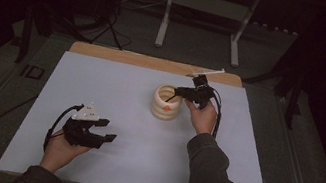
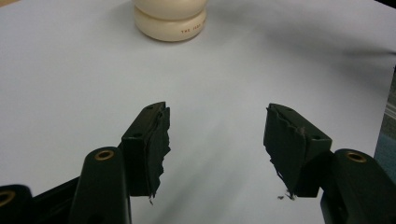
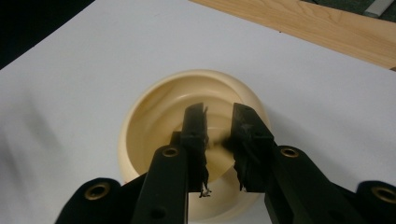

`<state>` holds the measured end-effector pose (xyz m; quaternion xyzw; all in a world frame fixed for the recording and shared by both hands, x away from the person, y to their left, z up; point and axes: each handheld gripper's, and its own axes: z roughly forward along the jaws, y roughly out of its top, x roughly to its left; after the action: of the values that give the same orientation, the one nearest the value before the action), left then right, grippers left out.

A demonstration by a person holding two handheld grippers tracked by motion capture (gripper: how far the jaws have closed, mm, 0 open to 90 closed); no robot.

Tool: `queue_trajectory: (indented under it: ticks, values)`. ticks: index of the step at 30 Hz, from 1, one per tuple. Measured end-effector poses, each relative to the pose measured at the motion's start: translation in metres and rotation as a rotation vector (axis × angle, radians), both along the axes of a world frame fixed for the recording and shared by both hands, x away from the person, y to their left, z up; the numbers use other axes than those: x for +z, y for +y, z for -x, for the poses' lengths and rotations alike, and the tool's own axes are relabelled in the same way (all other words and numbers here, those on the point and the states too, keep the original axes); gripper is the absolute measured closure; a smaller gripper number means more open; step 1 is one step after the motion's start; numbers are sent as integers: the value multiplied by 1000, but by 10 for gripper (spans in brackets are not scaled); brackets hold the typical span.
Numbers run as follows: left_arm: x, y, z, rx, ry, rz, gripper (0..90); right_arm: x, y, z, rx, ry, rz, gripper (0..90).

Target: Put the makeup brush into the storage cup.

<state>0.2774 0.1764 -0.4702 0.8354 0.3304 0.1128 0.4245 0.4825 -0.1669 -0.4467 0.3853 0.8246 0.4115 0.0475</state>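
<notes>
On the white table (image 1: pixel 116 88) a cream ribbed pot (image 1: pixel 166 103) stands right of centre. The right gripper (image 3: pixel 218 122) hangs over its mouth, jaws narrowly parted and empty, likely after a drop; lifting clear seems next. The left gripper (image 2: pixel 217 135) rests wide and empty, near the front edge.

Bare white table (image 1: pixel 131 142) lies open between my left gripper (image 1: pixel 106 129) and the cream ribbed pot (image 1: pixel 166 103); only that pot blocks the way.

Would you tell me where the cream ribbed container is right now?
In the high view the cream ribbed container stands right of centre on the white tabletop, directly under the right gripper, whose jaws hang over its open mouth.
</notes>
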Motion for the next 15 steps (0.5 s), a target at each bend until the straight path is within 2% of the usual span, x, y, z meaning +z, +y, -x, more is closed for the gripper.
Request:
queue_trajectory:
  ticks: [7,11,15]
  values:
    - [0,-1,0,-2,1,-1,408,-3,-8,3,-24,-10,-16,710]
    - [0,-2,0,-3,2,-2,407,-3,-12,4,-31,-1,-20,644]
    - [0,-2,0,-4,1,-3,406,0,-16,6,-44,-15,-47,590]
